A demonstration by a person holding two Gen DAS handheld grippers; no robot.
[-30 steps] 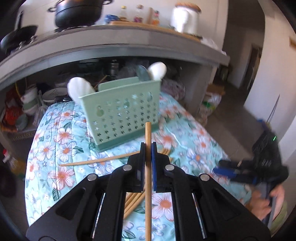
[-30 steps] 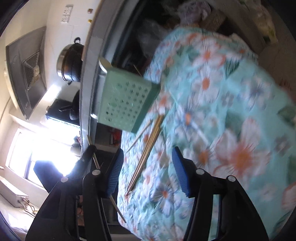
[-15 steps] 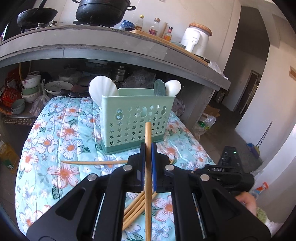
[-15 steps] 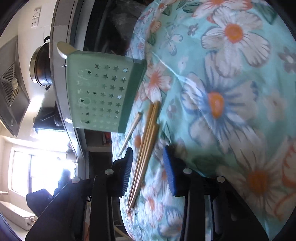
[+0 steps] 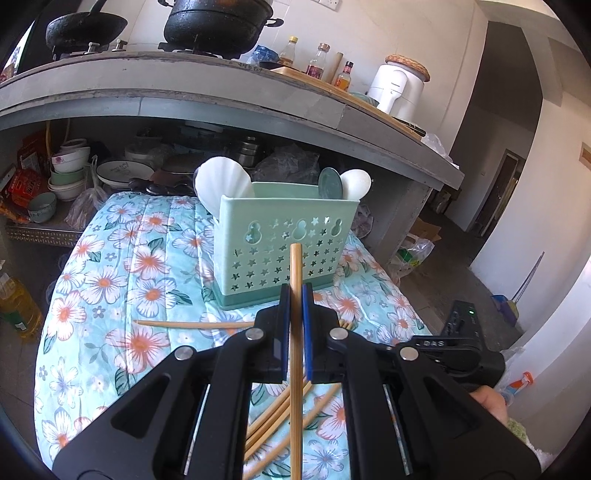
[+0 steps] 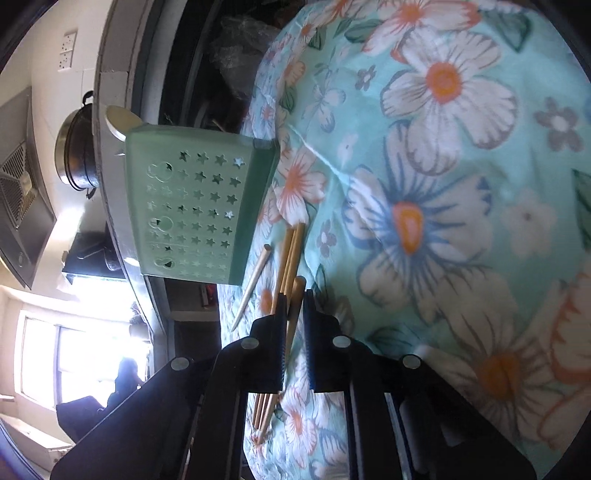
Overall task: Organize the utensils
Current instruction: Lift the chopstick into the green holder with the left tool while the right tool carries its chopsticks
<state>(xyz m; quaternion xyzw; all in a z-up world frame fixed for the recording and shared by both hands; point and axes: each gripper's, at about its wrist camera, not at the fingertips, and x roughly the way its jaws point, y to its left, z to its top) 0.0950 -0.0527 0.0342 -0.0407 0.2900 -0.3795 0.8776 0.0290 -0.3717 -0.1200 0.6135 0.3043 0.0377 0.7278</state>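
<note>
So the left gripper is pinching one bamboo chopstick between its blue pads, the stick running straight along the fingers with its blunt end poking out toward the mint green utensil caddy. That caddy stands upright on the floral tablecloth, and it already has a white shell-shaped scoop, a greenish round spoon and a white spoon sticking out the top. Over on the right wrist view, the right gripper is closing its jaws on a second chopstick out of the loose bunch of chopsticks lying just in front of the caddy's base. One stray chopstick lies by itself, apart from the bunch. Behind all that there's a concrete counter with a black pot on it.
</note>
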